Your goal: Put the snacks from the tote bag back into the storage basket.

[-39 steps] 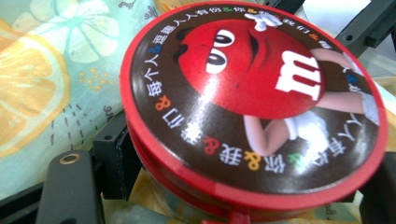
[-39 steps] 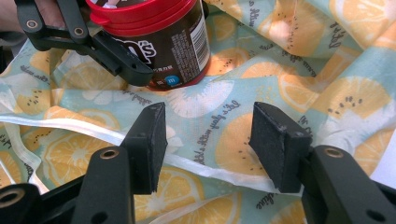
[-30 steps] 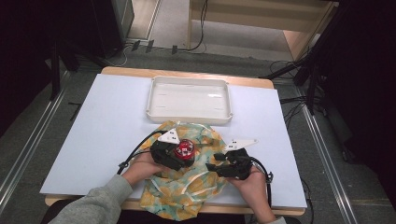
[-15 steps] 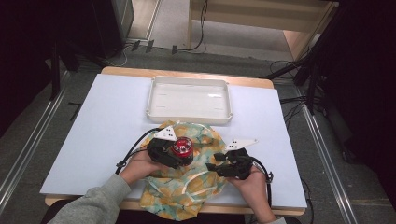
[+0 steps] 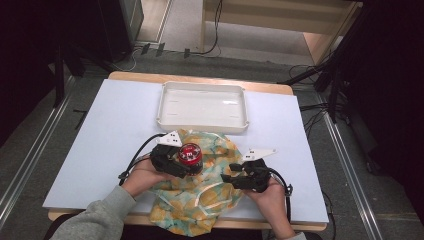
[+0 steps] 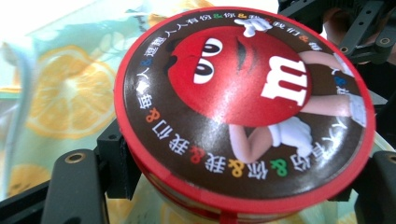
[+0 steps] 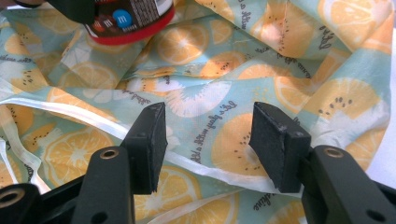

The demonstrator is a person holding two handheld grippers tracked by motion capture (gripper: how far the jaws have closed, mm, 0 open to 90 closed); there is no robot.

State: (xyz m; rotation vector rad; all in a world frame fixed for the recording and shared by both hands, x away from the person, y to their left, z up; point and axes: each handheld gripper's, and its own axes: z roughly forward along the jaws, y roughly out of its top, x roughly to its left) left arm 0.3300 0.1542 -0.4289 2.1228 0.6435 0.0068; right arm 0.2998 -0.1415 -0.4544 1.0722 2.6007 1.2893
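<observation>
A red rim was seen on the tin (image 6: 243, 112), its brown lid printed with a red cartoon candy figure, a white "m" and a ring of multicoloured characters. The bag (image 7: 224, 84) was patterned with orange citrus slices on pale blue-green, trimmed in white. The tray (image 5: 202, 105) was white, the surface (image 5: 110, 130) pale blue-white, and each hand-held gripper (image 7: 208, 144) black.

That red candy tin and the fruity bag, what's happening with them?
A person holds a gripper in each hand. The left gripper clamps a red-lidded candy tin above a lemon-print bag lying on the table. The right gripper hovers open over the bag. A white tray sits empty behind.
</observation>
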